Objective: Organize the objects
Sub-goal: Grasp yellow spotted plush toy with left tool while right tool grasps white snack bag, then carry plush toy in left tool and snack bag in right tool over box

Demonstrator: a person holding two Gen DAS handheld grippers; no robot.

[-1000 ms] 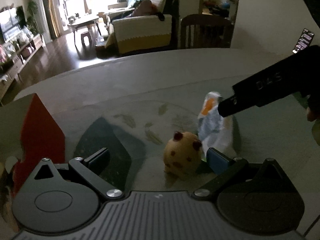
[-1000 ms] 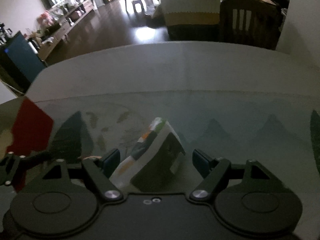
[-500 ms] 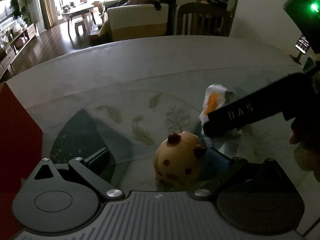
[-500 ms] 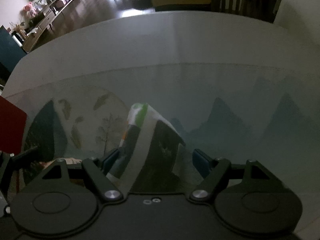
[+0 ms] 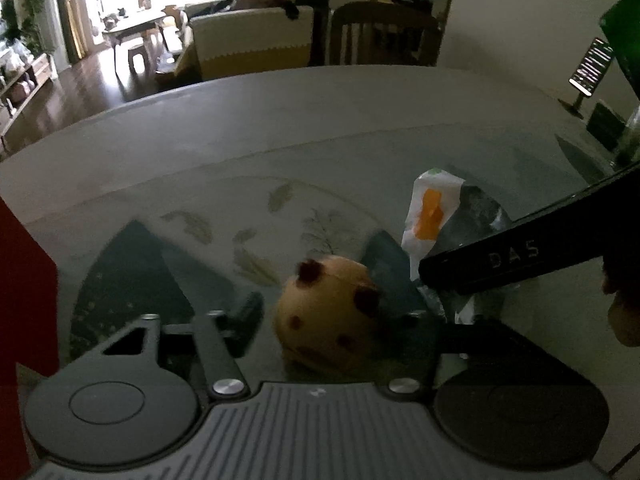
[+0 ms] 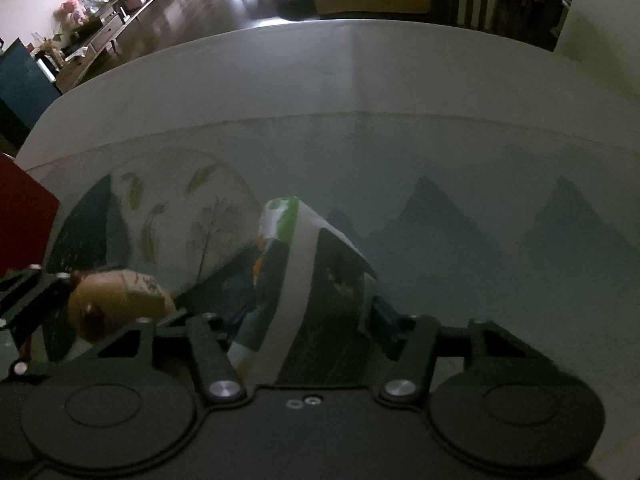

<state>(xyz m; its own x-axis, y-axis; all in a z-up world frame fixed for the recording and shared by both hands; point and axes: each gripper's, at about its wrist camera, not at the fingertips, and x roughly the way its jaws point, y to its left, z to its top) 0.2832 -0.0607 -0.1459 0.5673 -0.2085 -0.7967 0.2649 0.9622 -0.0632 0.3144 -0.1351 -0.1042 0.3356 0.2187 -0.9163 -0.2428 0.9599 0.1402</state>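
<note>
Toy (image 5: 330, 314) sits between the left gripper (image 5: 326, 320) fingers, over the mat (image 5: 168, 264) on the table (image 5: 280, 120). Packet (image 6: 304, 280) stands between the right gripper (image 6: 308, 320) fingers, just right of the toy and slightly behind it. Box (image 5: 20, 300) at the far left edge; chair (image 5: 380, 36) behind the table, sofa (image 5: 252, 48) beyond it to the left.

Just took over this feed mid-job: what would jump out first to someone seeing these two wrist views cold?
First, the round yellow spotted plush toy between the left gripper's fingers, just above the patterned table mat. Next, the white snack packet with green and orange print, standing up between the right gripper's fingers close to the toy. A red box sits at the left edge.
</note>
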